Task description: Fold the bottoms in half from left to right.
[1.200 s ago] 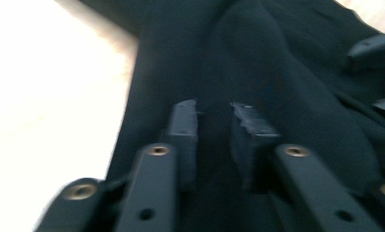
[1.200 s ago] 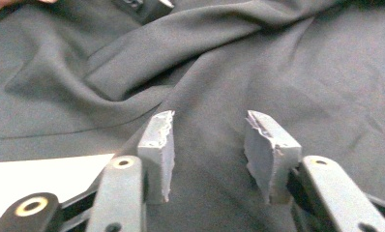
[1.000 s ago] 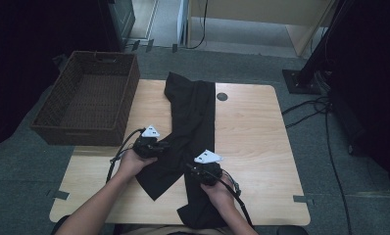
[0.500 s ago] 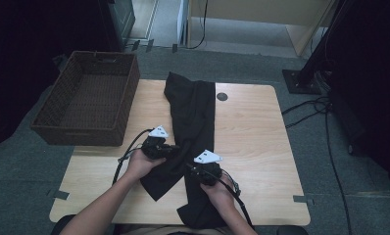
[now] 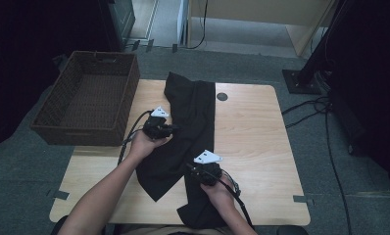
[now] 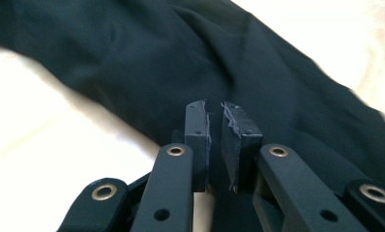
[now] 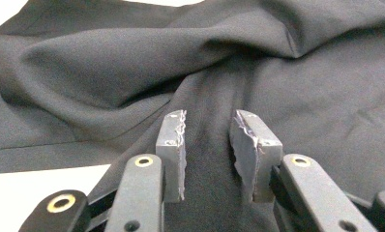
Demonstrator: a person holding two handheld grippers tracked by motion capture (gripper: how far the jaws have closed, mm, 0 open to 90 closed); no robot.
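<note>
A long black garment (image 5: 195, 112) lies lengthwise down the middle of the wooden table (image 5: 254, 132), its lower end hanging over the near edge. My left gripper (image 5: 164, 129) sits at the garment's left edge, about halfway up. In the left gripper view its jaws are nearly together on a thin bit of the cloth (image 6: 181, 58), with bare table to the left. My right gripper (image 5: 203, 172) rests on the garment's lower part. There the pads (image 7: 173, 145) stand a little apart with a ridge of the cloth (image 7: 132, 58) bunched between them.
A dark wicker basket (image 5: 85, 131) stands empty off the table's far left corner. A round black grommet (image 5: 222, 96) sits in the tabletop near the far edge. Cables (image 5: 325, 122) and a stand base (image 5: 301, 81) lie on the floor at the right.
My left gripper has moved away from the near side, up along the garment's left edge and slightly right. The right gripper has stayed in place.
</note>
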